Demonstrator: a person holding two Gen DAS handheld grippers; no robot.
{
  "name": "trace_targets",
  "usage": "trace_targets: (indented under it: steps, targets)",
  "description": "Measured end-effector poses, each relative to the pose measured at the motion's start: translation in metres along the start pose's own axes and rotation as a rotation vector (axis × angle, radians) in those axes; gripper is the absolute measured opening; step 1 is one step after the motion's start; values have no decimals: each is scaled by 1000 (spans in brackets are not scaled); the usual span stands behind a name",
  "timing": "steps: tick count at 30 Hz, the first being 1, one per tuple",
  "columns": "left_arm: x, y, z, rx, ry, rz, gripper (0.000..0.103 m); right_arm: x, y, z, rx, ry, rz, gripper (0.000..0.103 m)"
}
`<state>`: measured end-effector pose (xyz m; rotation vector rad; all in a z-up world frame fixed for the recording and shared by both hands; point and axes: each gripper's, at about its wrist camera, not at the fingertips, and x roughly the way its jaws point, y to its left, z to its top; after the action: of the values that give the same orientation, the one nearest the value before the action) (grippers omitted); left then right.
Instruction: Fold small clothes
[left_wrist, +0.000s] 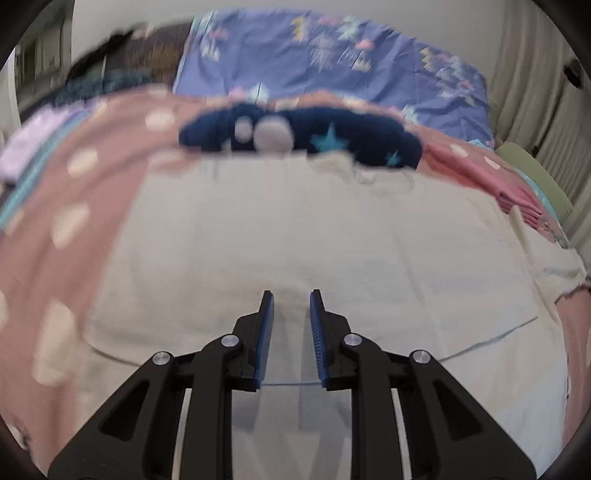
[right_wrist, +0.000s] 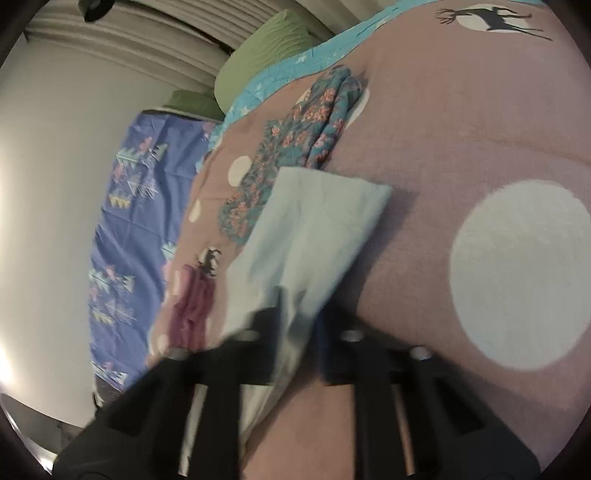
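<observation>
- Pinching a pale blue cloth (right_wrist: 310, 236), the right gripper (right_wrist: 295, 314) had its jaws clamped shut on it above the bed (right_wrist: 443, 147).
- Left gripper (left_wrist: 291, 306) hovered slightly open, empty, over the cream garment (left_wrist: 295, 229).
- Best to keep edges aligned.

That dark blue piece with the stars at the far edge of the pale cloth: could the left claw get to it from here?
Probably yes. The left claw stands slightly open with nothing between its fingers, and only the flat pale cloth lies between it and the dark blue starred garment.
</observation>
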<state>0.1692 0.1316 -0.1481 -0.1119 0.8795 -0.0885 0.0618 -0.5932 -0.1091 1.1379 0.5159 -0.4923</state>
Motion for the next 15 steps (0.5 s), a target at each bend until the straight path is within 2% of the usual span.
trace_targets:
  steps: [2, 4, 7, 10, 11, 12, 14, 15]
  targets:
    - [4, 1, -3, -7, -12, -5, 22, 0, 2, -3, 19, -17, 14, 4]
    - [6, 2, -2, -7, -11, -4, 22, -3, 19, -14, -16, -29, 55, 4]
    - [6, -4, -4, 8, -12, 13, 22, -2, 82, -55, -188, 27, 163, 4]
    - [5, -5, -4, 10, -17, 15, 22, 4, 162, -135, -416, 174, 319, 4]
    - [4, -5, -4, 6, -18, 10, 22, 6, 190, -175, -513, 234, 377, 4]
    - [4, -3, -4, -2, -18, 0, 22, 6, 204, -199, -565, 269, 407, 4]
    - [2, 0, -4, -17, -18, -16, 22, 12, 236, -278, -727, 419, 494, 4]
    - [2, 1, -4, -25, -18, -25, 22, 17, 243, -302, -779, 475, 511, 4]
